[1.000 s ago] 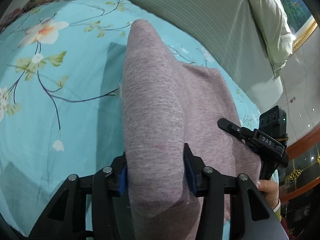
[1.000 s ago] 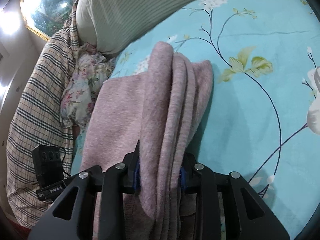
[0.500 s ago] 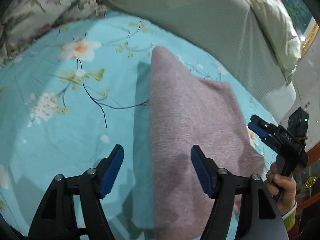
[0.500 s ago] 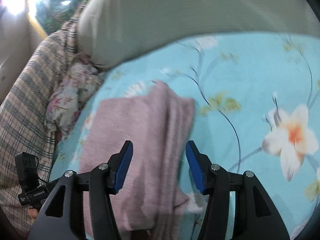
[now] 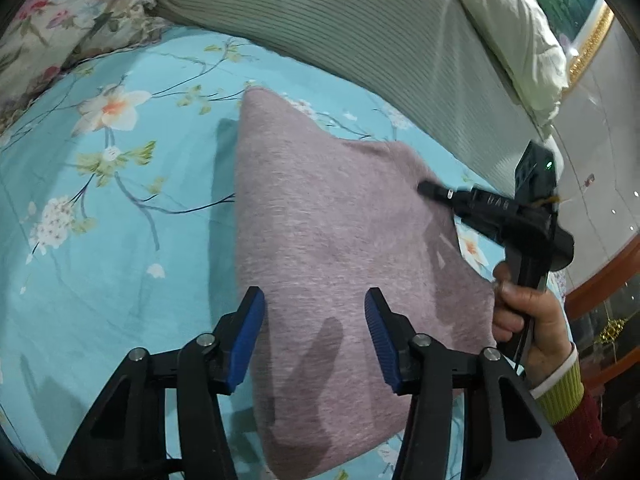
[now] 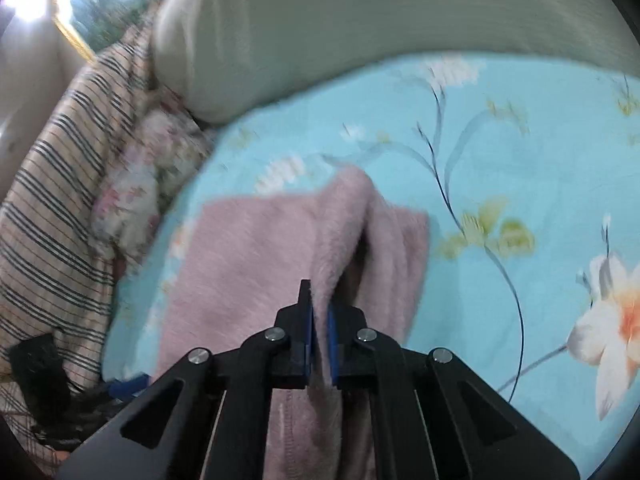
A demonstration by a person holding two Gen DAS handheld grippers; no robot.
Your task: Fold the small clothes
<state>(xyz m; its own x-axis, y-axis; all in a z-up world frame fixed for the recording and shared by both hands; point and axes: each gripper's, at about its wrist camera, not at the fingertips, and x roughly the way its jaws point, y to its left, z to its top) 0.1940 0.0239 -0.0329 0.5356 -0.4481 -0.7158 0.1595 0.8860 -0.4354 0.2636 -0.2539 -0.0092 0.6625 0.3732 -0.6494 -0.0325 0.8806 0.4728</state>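
A pink fuzzy garment lies folded on the turquoise flowered bed sheet. My left gripper hovers over its near left edge. Its jaws are closing, and its blue pads stand apart and press on nothing. My right gripper is closing and pinches one raised top layer of the garment between its pads. Loose layers sag to the right of that fold. In the left wrist view a hand holds the right gripper at the garment's far right edge.
A grey-green ribbed quilt roll borders the sheet at the back, with a pale pillow beyond it. A flowered cushion lies at the far left. Striped plaid bedding and a flowered cloth flank the garment's left side.
A second ago both grippers clamped folds of the garment. Both then opened and rose. Now the right has shut on a top layer, and the left jaws have narrowed above the cloth.
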